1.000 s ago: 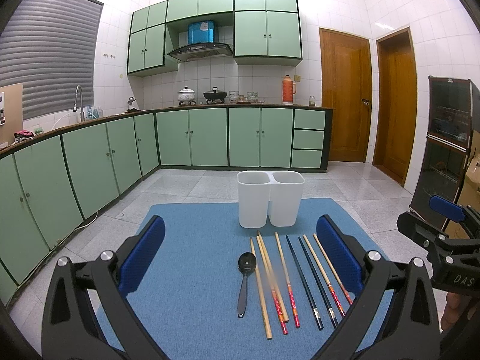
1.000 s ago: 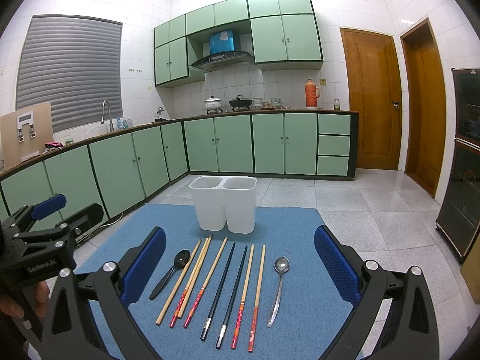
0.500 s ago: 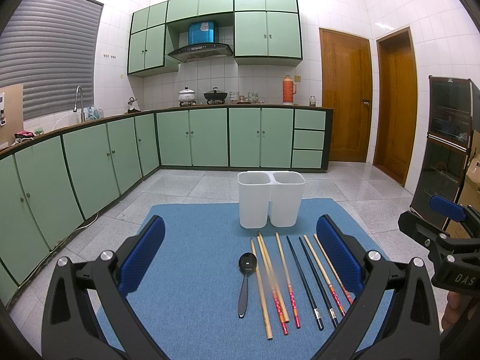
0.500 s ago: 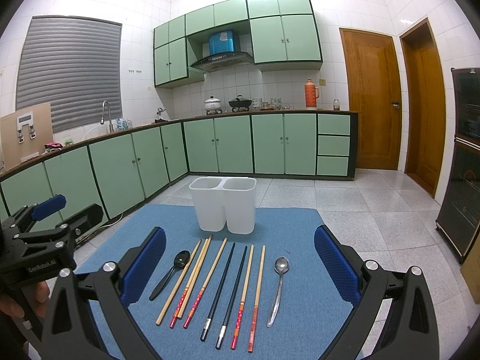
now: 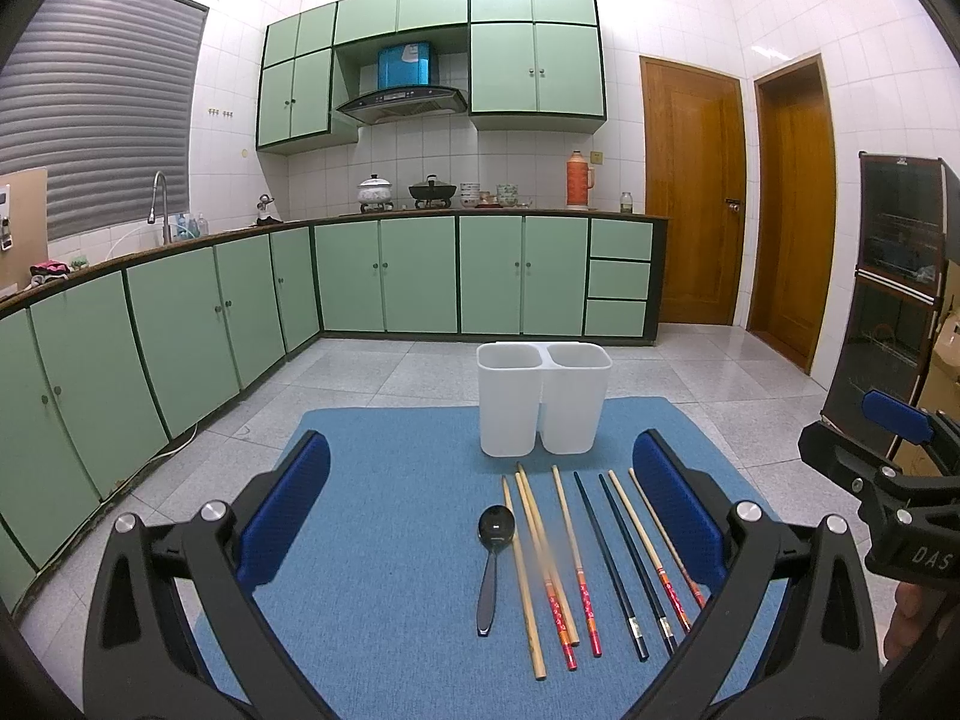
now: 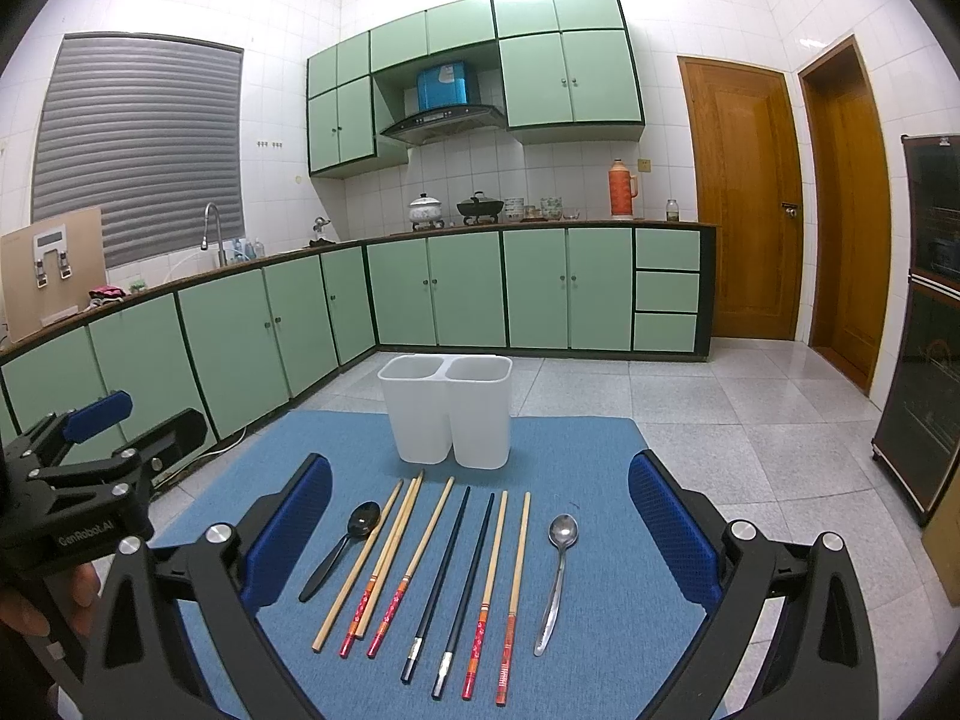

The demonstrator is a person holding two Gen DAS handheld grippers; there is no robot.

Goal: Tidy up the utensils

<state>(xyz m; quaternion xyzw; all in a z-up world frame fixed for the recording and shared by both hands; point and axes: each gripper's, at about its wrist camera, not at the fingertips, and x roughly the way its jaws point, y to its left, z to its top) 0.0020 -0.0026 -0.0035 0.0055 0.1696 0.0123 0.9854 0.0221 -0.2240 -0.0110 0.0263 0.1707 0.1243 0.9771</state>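
Both the left gripper [image 5: 480,507] and the right gripper [image 6: 480,516] hang spread wide, gripping nothing. On the blue fabric mat [image 6: 606,468], a white plastic two-compartment holder [image 6: 447,408] stands at the far edge; wooden and black chopsticks [image 6: 456,570], a black spoon [image 6: 342,549] and a steel spoon [image 6: 558,579] lie nearer, apparently untouched.

Left tongs [image 5: 480,501] and right tongs [image 6: 480,504] agape, seemingly level.

Both wrist views face forward, sharing blue mat [image 5: 390,540].
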